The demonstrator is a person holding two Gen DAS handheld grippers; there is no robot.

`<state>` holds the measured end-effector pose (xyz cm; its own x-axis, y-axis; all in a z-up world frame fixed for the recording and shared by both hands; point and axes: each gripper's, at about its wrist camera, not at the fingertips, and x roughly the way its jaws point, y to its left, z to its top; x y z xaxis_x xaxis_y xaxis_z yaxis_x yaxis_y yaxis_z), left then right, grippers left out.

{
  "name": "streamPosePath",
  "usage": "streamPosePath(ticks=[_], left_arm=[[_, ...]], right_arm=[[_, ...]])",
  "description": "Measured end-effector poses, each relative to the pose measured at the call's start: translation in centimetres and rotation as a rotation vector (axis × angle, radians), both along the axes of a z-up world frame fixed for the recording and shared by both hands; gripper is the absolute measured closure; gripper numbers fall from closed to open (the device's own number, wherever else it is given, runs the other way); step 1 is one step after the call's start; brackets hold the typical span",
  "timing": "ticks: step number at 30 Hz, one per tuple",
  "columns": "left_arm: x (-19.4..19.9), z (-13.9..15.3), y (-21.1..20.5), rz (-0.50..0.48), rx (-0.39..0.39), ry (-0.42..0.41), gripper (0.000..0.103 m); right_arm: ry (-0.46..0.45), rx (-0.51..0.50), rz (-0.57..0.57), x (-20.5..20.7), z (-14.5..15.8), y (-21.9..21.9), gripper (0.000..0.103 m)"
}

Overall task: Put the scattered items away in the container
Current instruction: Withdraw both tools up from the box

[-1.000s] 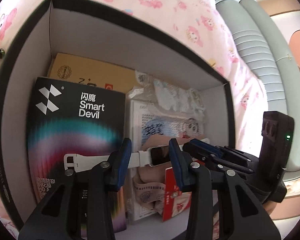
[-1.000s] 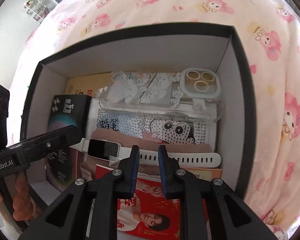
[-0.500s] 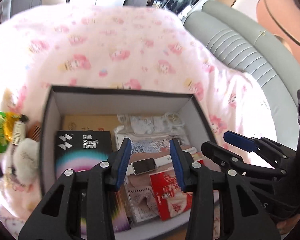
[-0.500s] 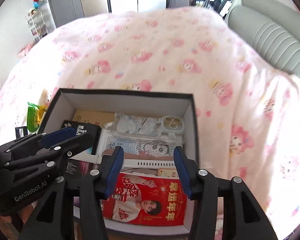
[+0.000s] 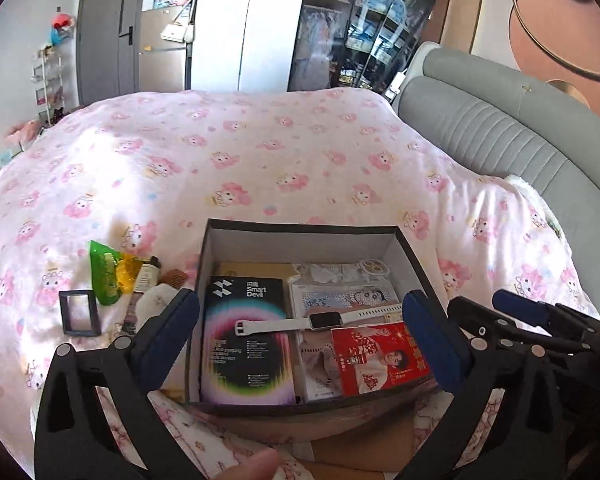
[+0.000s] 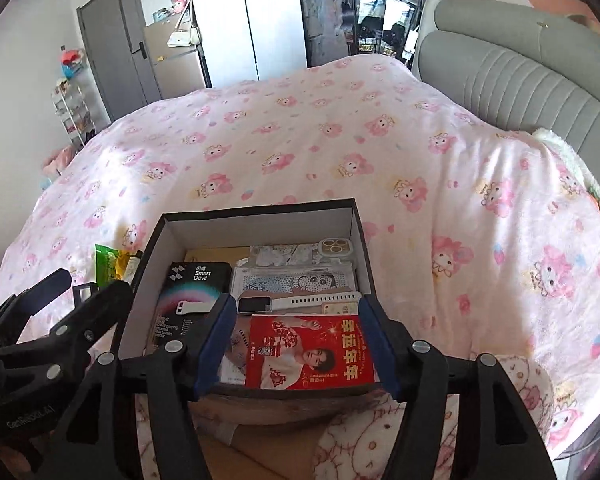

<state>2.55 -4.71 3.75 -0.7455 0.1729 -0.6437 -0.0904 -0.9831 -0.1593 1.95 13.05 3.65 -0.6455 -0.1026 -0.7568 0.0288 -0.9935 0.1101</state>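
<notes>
a pink cartoon-print duvet [image 5: 260, 160] covers the bed, with the black box [image 5: 300, 229] on its near edge. both grippers hang above, the left gripper [image 5: 300, 336] and right gripper [image 6: 298, 338] with fingers just spread, nothing between. inside lie a "smart devil" pack [image 5: 246, 344], a red envelope [image 6: 310, 354] and a white smartwatch [image 5: 320, 321]. beside the box lies a green packet [image 5: 104, 274].

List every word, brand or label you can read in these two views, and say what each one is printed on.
"Smart Devil": on the black packet in the box, under a white logo.
"GenRobot.AI": on the left gripper body, seen upside down in the right view.
Large yellow Chinese characters on the red card: visible, too blurred to quote.
Small print low on the black packet: too small.
Print on the patterned case: unreadable.
</notes>
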Motion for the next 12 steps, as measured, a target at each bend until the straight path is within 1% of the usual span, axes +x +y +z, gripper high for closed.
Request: streamPosePath(ticks=[1,6,8,12], left_arm=[[0.4,0.2,0.0,0.002,-0.007,0.006,0.001],[1.9,0.7,0.0,0.008,-0.044,0.031,0.001],[2.2,0.7,0.0,0.015,-0.044,0.021,0.001],[2.6,0.5,0.3,-0.007,-0.026,-0.004,0.001]], right_arm=[[-0.008,-0.015,0.006,0.2,-0.2,0.0,0.043],[-0.005,-0.005,0.027,1.6,-0.7,-0.2,0.043],[-0.014,-0.017,0.026,1.8,-0.9,-0.2,0.043],[-0.017,-0.016,0.025,2.2,-0.9,0.3,0.043]])
